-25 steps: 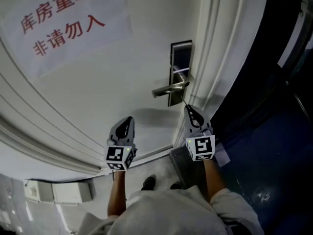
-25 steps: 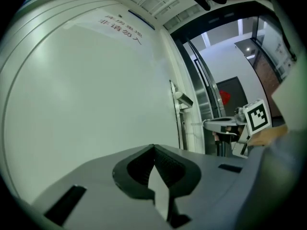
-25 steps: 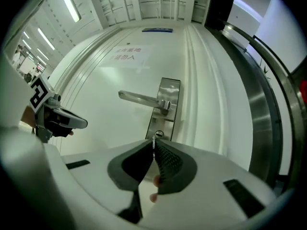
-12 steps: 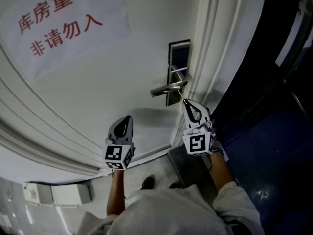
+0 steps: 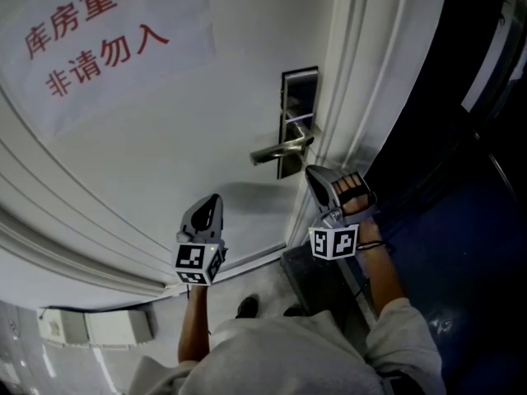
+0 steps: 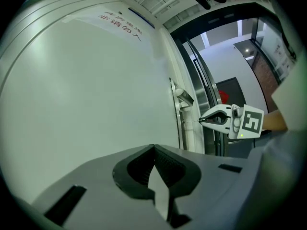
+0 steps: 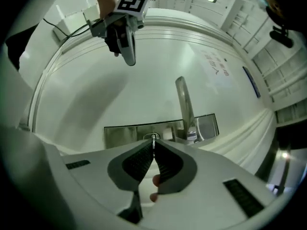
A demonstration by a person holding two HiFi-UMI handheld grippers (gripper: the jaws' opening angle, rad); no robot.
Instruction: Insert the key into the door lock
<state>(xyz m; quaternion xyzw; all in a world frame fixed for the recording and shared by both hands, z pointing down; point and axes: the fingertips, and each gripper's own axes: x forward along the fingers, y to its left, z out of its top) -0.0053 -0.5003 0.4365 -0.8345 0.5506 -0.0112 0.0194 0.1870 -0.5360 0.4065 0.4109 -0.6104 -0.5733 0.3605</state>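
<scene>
Your right tongs (image 7: 153, 143) pinch the key (image 7: 153, 138) at the lock plate (image 7: 124, 133) beneath the handle (image 7: 184, 104); left tongs (image 6: 154, 150) are pressed together, empty. Twist off-axis and the thin key could bend or slip.

The right hand-held gripper (image 5: 311, 171) points at the lock plate (image 5: 300, 89) below the lever handle (image 5: 280, 148); the left hand-held gripper (image 5: 216, 199) hovers near the white door (image 5: 165, 138).

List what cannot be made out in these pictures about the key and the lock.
- Keyhole: right gripper view; the right tongs, shut on the key, cover it on the lock plate.
- Whether the key is in: head view; too small, behind the tongs.
- Face of the lock plate: left gripper view; seen edge-on.
- Paper sign: head view; top edge cuts it off.
</scene>
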